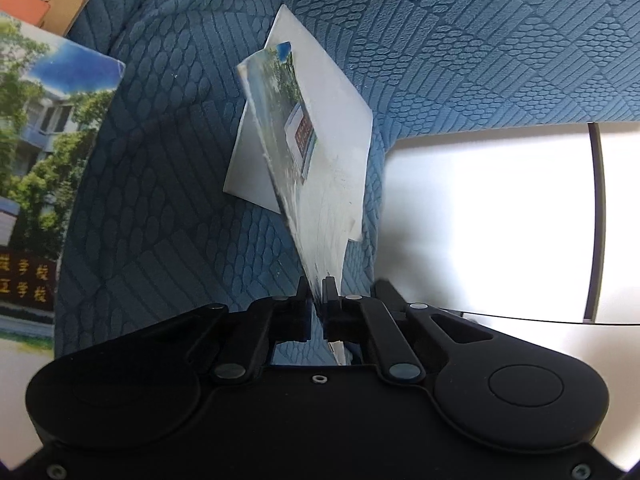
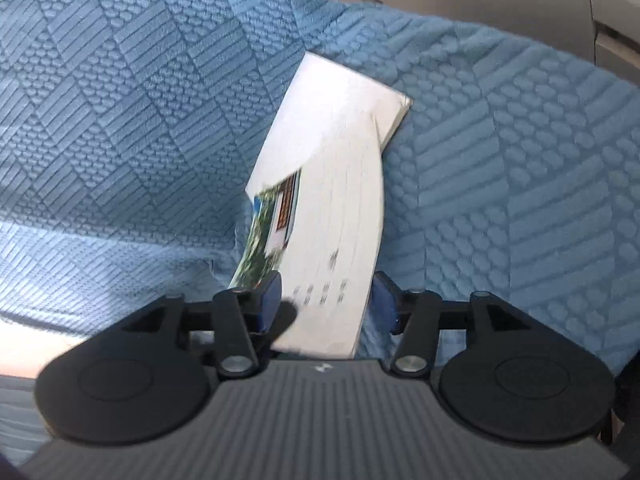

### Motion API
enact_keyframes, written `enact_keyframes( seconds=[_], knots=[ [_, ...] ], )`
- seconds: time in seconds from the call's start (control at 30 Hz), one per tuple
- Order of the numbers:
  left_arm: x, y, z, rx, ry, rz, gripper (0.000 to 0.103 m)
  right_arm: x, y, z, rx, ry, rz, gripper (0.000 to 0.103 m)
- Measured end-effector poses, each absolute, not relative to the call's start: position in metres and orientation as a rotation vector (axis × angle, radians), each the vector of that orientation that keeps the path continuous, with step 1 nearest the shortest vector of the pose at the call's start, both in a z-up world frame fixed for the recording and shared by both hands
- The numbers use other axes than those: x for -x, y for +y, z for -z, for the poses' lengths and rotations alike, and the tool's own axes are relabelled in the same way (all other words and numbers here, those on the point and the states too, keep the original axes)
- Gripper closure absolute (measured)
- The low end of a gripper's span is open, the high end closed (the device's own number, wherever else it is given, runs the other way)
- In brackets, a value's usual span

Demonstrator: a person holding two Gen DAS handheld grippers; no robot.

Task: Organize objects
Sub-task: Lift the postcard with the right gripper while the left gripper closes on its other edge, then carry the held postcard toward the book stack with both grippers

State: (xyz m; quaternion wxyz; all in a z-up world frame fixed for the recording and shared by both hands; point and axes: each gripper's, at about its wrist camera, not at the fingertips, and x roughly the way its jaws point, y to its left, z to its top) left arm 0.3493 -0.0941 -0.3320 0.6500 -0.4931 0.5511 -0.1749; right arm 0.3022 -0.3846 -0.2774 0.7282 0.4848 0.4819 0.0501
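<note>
I have the booklet [image 1: 308,152] pinched edge-on in the left hand-held gripper [image 1: 319,285], above the blue textured cloth [image 1: 440,40]. The right hand-held gripper [image 2: 326,300] stands spread, pads clear. Other booklets [image 1: 44,128] lie left (destination presumably); placement is not yet done.

The left tongs [image 1: 319,286] are clamping tight, their black fingers [image 1: 301,289] pressing on a thin card [image 1: 320,184] and tilting downward. The right tongs [image 2: 325,300] are standing apart, blue pads [image 2: 269,300] flanking the card's near end without pressing it.
</note>
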Motion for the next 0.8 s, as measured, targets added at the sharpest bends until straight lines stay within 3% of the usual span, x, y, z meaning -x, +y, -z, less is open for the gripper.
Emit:
enact_keyframes(
  seconds=[0.8],
  knots=[
    [-0.332, -0.056, 0.31, 1.172, 1.26, 0.49, 0.099, -0.334, -0.368, 0.31, -1.15, 1.126, -0.067, 0.051]
  ],
)
